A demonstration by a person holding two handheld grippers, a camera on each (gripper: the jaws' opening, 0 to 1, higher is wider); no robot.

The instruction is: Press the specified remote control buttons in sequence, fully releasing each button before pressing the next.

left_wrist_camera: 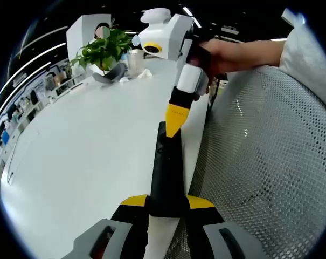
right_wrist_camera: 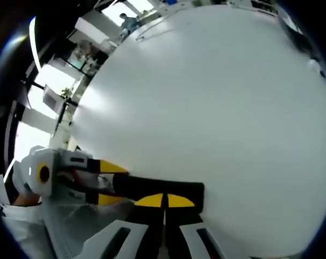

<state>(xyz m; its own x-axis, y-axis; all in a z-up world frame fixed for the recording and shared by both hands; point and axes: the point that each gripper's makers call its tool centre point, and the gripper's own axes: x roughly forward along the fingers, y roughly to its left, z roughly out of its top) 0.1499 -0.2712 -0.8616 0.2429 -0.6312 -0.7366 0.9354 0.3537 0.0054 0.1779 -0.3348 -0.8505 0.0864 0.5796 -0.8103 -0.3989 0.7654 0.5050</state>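
A black remote control (left_wrist_camera: 165, 172) lies near the right edge of a white counter (left_wrist_camera: 82, 151), running up the lower centre of the left gripper view, its near end clamped between the yellow-tipped jaws of the left tool (left_wrist_camera: 167, 208), which are closed against its sides. From the upper centre of that frame the right tool (left_wrist_camera: 174, 125) reaches down, held by a person's hand (left_wrist_camera: 233, 54), its yellow tips drawn together to a point that meets the far end of the remote control; whether it actually presses a button cannot be told. At the top left of the frame a green potted plant (left_wrist_camera: 103, 49) stands at the far end of the counter, with a pale cup (left_wrist_camera: 134, 59) just beside it, and a grey mesh chair back (left_wrist_camera: 270, 156) takes up the right side. In the right gripper view the remote control (right_wrist_camera: 160, 191) lies across the lower centre of the frame at the counter's (right_wrist_camera: 206, 97) edge, with the right tool's (right_wrist_camera: 164, 200) yellow tips closed together on top of it, gripping nothing. The left tool (right_wrist_camera: 101, 182) enters from the lower left of that frame, its jaws holding the remote control's end.
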